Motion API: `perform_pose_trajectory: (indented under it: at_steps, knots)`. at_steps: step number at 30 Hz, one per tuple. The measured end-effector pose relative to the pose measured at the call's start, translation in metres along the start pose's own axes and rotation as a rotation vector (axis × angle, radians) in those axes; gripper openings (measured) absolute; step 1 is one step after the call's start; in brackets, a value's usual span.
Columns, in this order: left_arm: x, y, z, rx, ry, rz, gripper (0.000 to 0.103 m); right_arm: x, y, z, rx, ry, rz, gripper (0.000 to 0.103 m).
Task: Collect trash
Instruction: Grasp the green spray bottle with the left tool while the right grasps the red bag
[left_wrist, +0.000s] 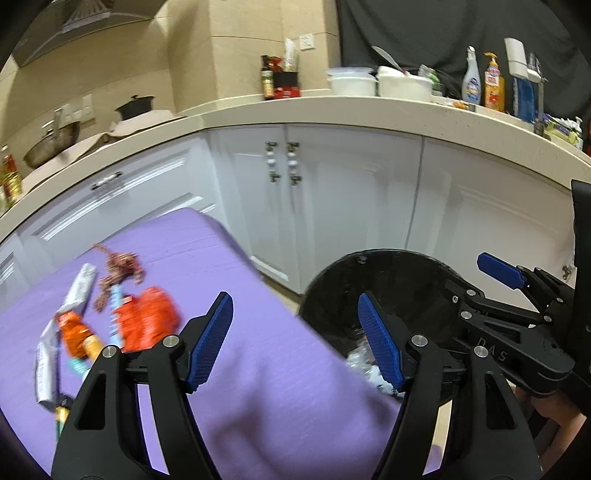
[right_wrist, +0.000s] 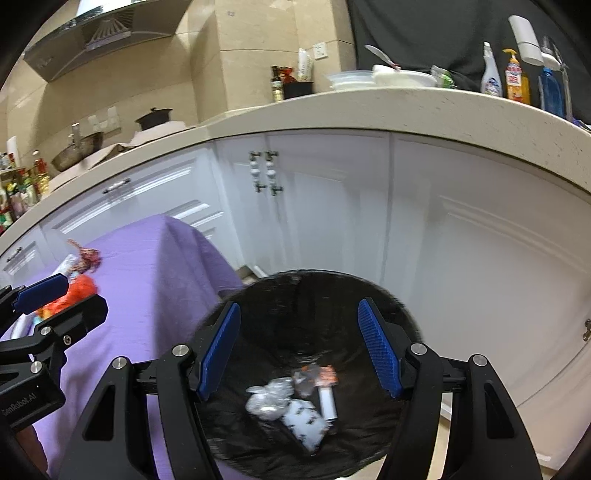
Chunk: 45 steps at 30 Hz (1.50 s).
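My right hand-held gripper (right_wrist: 299, 347) hangs wide and empty over the black-lined bin (right_wrist: 402, 317), where several wrappers (right_wrist: 291, 402) already lie. My left hand-held gripper (left_wrist: 295, 339), also wide and empty, faces the purple surface (left_wrist: 258, 369). I judge the orange packet (left_wrist: 147, 317) is next: approach low and pinch one flat edge.

"das" is read on the right gripper (left_wrist: 491, 280) at right; "genrobot.ai" is read on the left gripper (right_wrist: 55, 295) at lower left.
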<state>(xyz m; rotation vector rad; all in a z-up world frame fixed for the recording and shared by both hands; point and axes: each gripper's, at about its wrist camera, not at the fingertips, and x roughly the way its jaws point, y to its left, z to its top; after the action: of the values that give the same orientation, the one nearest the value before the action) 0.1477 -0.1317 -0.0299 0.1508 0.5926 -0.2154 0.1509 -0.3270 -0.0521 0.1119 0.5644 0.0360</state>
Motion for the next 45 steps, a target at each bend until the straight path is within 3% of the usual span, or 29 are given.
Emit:
perform_pose_trajectory:
  at_steps: [20, 24, 31, 33, 39, 42, 45]
  knots:
    - [-0.074, 0.149, -0.083, -0.197, 0.074, 0.297, 0.069, -0.012, 0.147, -0.034, -0.163, 0.054, 0.29, 0.065]
    - [-0.076, 0.167, -0.095, -0.23, 0.102, 0.329, 0.069, -0.015, 0.17, -0.041, -0.2, 0.068, 0.326, 0.065]
    - [-0.065, 0.181, -0.104, -0.257, 0.139, 0.32, 0.068, -0.016, 0.185, -0.044, -0.225, 0.081, 0.343, 0.065]
    - [-0.058, 0.181, -0.104, -0.252, 0.157, 0.315, 0.066, -0.016, 0.186, -0.044, -0.227, 0.085, 0.347, 0.065]
    - [-0.047, 0.185, -0.107, -0.274, 0.211, 0.269, 0.042, -0.014, 0.195, -0.042, -0.243, 0.09, 0.361, 0.065]
    - [-0.043, 0.186, -0.109, -0.283, 0.227, 0.251, 0.025, -0.013, 0.199, -0.042, -0.252, 0.094, 0.371, 0.065]
    - [-0.044, 0.188, -0.11, -0.291, 0.223, 0.238, 0.023, -0.012, 0.206, -0.042, -0.267, 0.099, 0.383, 0.065]
